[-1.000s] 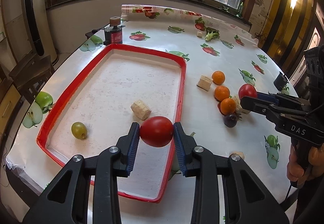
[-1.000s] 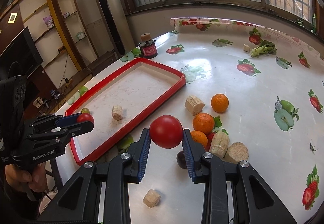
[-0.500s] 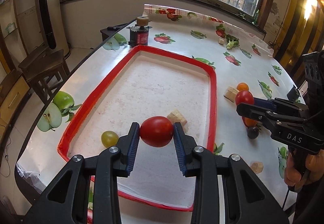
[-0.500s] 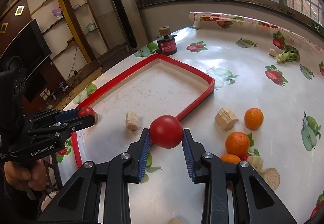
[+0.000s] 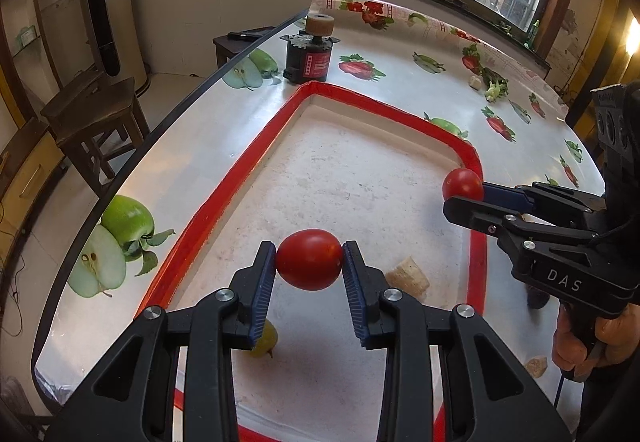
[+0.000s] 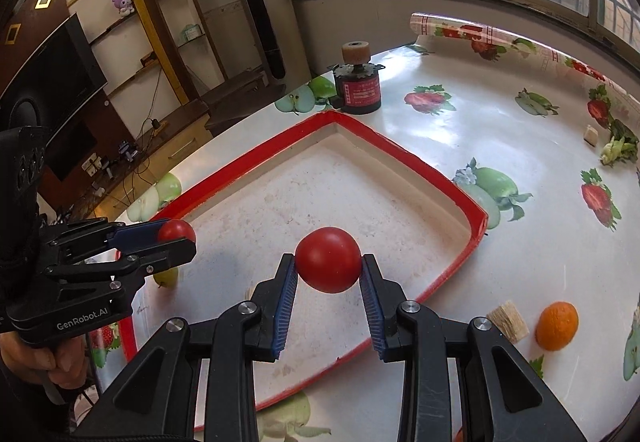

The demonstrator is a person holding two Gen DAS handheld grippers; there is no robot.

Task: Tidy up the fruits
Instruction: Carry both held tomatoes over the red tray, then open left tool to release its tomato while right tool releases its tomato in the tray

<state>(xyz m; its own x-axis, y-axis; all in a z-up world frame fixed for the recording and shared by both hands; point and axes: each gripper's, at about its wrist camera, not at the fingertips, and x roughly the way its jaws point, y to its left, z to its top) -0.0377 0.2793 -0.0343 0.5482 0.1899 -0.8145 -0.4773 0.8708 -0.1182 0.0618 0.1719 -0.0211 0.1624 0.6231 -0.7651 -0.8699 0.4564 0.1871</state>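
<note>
My left gripper is shut on a red tomato and holds it above the near part of the red-rimmed white tray. My right gripper is shut on a round red fruit and holds it over the tray's right side. The right gripper also shows in the left wrist view, the left gripper in the right wrist view. A green grape and a cork piece lie in the tray.
A black and red motor stands beyond the tray's far corner. An orange and a wood block lie right of the tray. A dark plum lies under the right gripper. Broccoli lies far right. The table edge runs along the left.
Both grippers have moved left and forward with their fruits. The right gripper has come from beside the oranges to above the tray's right side.
</note>
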